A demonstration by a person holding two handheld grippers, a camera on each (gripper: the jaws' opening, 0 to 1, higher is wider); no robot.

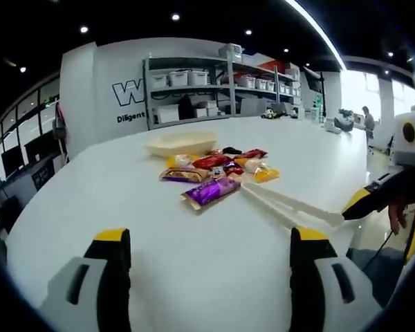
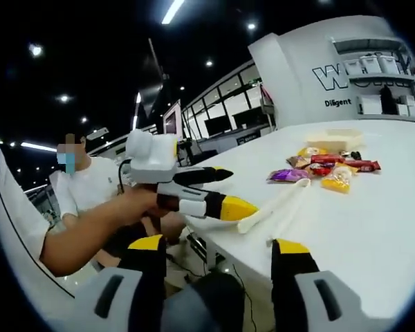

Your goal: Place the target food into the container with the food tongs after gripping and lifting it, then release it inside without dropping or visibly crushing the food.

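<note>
Left gripper [image 1: 211, 238] and right gripper [image 2: 221, 249] gape empty as a person's third gripper [image 2: 238, 194] holds the tongs [image 1: 290, 200] at 3 o'clock. The snacks [image 1: 211, 190] lie unlifted on the surface [image 1: 194, 270], with the container [image 1: 182, 143] beyond them at 12 o'clock.

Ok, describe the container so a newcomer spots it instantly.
Look at the big white table and find the heap of bright snack packets in its middle. On the heap's far side, toward the shelving, lies the container: a shallow, pale cream tray, the one plain, unprinted thing there.

Grey gripper [image 1: 211, 277] jaws tipped yellow; person [image 2: 90, 200] wears white shirt.
</note>
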